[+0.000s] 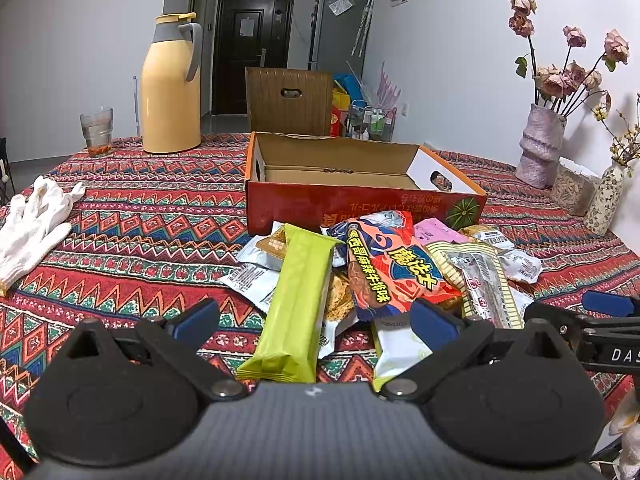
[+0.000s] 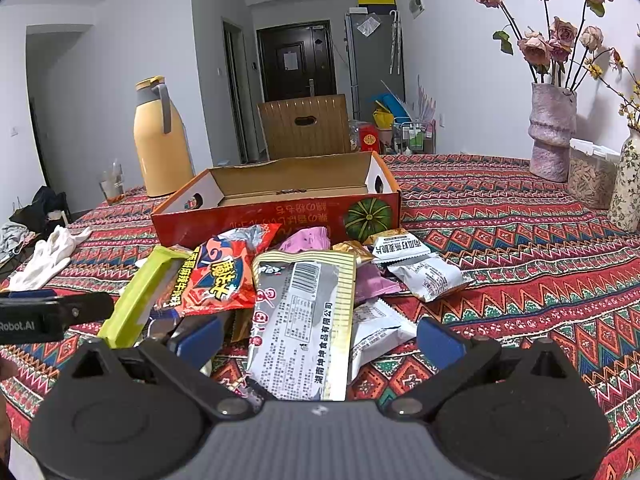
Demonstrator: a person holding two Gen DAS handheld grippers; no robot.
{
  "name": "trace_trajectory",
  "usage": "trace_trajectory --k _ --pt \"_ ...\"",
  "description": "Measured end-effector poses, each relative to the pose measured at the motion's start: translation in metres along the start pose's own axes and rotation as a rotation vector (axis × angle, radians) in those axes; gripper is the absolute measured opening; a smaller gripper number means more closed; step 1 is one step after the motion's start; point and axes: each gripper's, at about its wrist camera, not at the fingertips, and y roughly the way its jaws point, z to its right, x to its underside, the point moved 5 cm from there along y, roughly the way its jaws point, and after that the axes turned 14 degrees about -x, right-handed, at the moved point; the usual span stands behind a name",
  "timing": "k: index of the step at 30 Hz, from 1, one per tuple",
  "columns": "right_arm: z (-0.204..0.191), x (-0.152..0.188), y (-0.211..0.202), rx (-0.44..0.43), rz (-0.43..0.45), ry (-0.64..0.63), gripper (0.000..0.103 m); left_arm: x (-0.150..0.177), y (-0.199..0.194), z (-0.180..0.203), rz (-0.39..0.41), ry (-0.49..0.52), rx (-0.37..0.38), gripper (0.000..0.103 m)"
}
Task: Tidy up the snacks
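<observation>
Box (image 1: 360, 200) open-topped, orange-red cardboard, near the middle of the table (image 1: 140, 208); interior bare cardboard, nothing visible inside in either view. Glass (image 1: 97, 131) by the far left edge, with red bits at the bottom. Yellow flask (image 1: 170, 84) just beside it, lid shut, contents hidden. Pink vase (image 1: 538, 146) near the far right edge, holding dried roses. Clear tub (image 2: 590, 178) between that vase and a floral vase (image 2: 630, 184), filled with pale seed-like bits.

Snacks (image 1: 380, 276) heaped on the cloth, touching the box's near wall: green bar (image 1: 298, 308), red packet (image 1: 394, 268), striped packet (image 2: 304, 320), pink pouch (image 2: 306, 240), several white sachets.

Left wrist view only: striped packet's front side, right gripper's fingers entering at the right edge. Right wrist view only: barcode and printed back of the striped packet, dark bag on the floor beyond the left edge, left gripper's finger at the left edge. White gloves (image 1: 34, 224) near the left edge in both.

Left gripper (image 1: 316, 322): jaws spread wide, straddling the green bar's near end, pads not touching it, nothing gripped. Right gripper (image 2: 318, 338): jaws equally wide, flanking the striped packet's near end, pads clear of it, nothing gripped.
</observation>
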Motion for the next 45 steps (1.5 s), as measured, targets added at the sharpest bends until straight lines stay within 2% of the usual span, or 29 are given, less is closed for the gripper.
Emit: trace_trajectory --k 18,23,25,31,37,39,43,45 --pt "0.004 0.004 0.010 0.009 -0.022 0.010 0.101 0.000 0.011 -0.004 -0.023 -0.023 0.015 0.103" --pt "0.006 0.007 0.025 0.008 -0.046 0.022 0.083 0.000 0.019 -0.008 -0.041 -0.038 0.008 0.103" --pt "0.006 0.009 0.033 0.002 -0.060 0.028 0.079 0.000 0.023 -0.010 -0.051 -0.041 0.003 0.103" --pt "0.004 0.010 0.052 -0.011 -0.084 0.033 0.077 0.002 0.034 -0.014 -0.084 -0.050 -0.008 0.103" --pt "0.005 0.013 0.063 -0.009 -0.095 0.032 0.069 0.004 0.041 -0.017 -0.102 -0.055 -0.008 0.103" --pt "0.004 0.014 0.062 -0.017 -0.092 0.032 0.062 0.004 0.043 -0.018 -0.107 -0.056 -0.007 0.103" --pt "0.002 0.014 0.060 -0.046 -0.091 0.023 0.039 0.004 0.049 -0.017 -0.116 -0.046 -0.017 0.103" --pt "0.001 0.014 0.058 -0.053 -0.086 0.021 0.034 0.003 0.052 -0.017 -0.119 -0.036 -0.025 0.103"
